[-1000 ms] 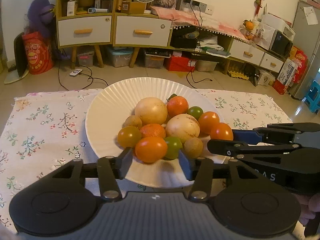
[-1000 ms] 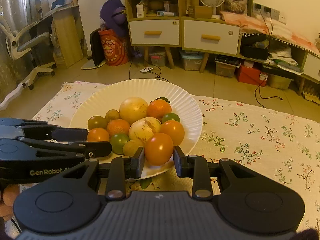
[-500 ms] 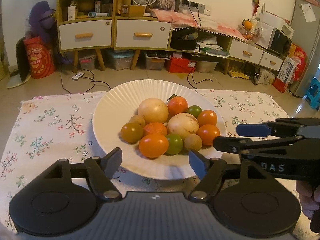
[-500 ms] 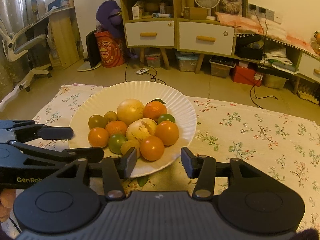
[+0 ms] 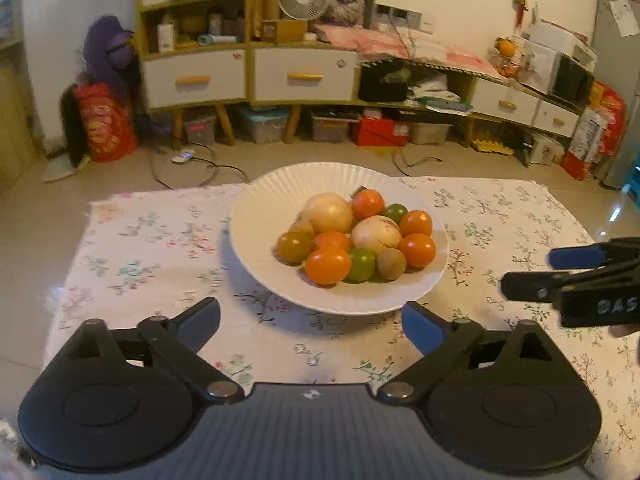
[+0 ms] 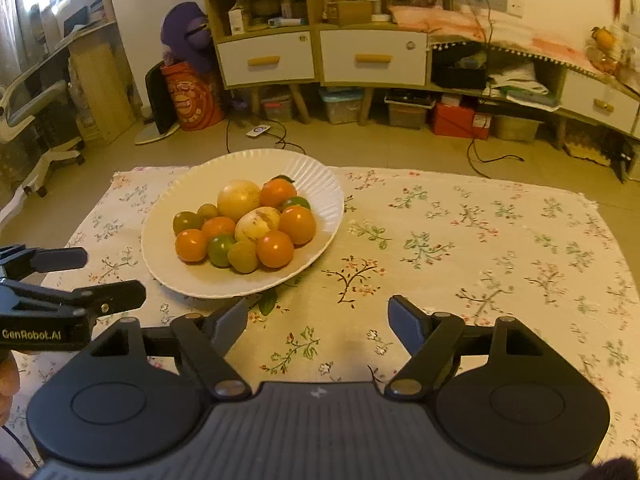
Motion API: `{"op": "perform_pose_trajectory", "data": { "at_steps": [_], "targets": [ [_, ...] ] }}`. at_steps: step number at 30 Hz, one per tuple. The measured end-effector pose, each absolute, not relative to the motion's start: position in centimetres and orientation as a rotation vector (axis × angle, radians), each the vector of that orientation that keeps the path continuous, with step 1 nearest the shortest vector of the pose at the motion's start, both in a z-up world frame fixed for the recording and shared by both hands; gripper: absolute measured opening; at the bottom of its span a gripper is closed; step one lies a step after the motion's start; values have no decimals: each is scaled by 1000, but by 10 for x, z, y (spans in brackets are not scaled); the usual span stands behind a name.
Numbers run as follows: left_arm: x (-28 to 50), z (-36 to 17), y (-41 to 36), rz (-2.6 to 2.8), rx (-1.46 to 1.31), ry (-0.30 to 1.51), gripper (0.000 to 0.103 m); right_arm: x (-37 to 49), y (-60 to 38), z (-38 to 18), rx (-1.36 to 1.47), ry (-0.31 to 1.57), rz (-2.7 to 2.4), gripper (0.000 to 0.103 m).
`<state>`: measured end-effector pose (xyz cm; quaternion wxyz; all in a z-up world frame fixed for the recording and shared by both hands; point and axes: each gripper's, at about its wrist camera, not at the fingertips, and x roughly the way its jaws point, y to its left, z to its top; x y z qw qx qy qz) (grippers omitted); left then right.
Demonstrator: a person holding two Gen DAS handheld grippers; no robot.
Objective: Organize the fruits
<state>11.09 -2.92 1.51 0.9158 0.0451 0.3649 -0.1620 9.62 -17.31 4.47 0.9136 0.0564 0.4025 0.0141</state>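
On the flowered cloth (image 5: 160, 240) that covers the table sits a white ribbed plate (image 5: 272, 200), and the fruits (image 5: 352, 236) are heaped on it: two pale round ones in the middle, orange ones around them, a few green and brownish ones between. Nearest the plate's front rim lie an orange fruit (image 5: 327, 265), a green fruit (image 5: 360, 264) touching it, and a small brown one (image 5: 391, 264) beside that. The left gripper (image 5: 310, 320) hangs just in front of the plate; its jaws have just been opening, the fingers (image 5: 422, 326) stand wide apart with nothing between them. The right gripper (image 6: 318, 322) is in front of the plate and to its right, its jaws also just opened, empty, clear of the rim.
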Motion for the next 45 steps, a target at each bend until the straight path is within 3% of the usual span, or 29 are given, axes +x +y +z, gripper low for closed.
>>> {"op": "perform_pose_trajectory", "data": {
  "at_steps": [8, 21, 45],
  "targets": [
    [90, 34, -26, -274, 65, 814, 89, 76, -165, 74, 155, 806, 14, 89],
    [57, 68, -28, -163, 126, 799, 89, 48, -159, 97, 165, 856, -106, 97],
    [61, 59, -37, -106, 131, 887, 89, 60, -137, 89, 74, 880, -159, 97]
  ]
}}
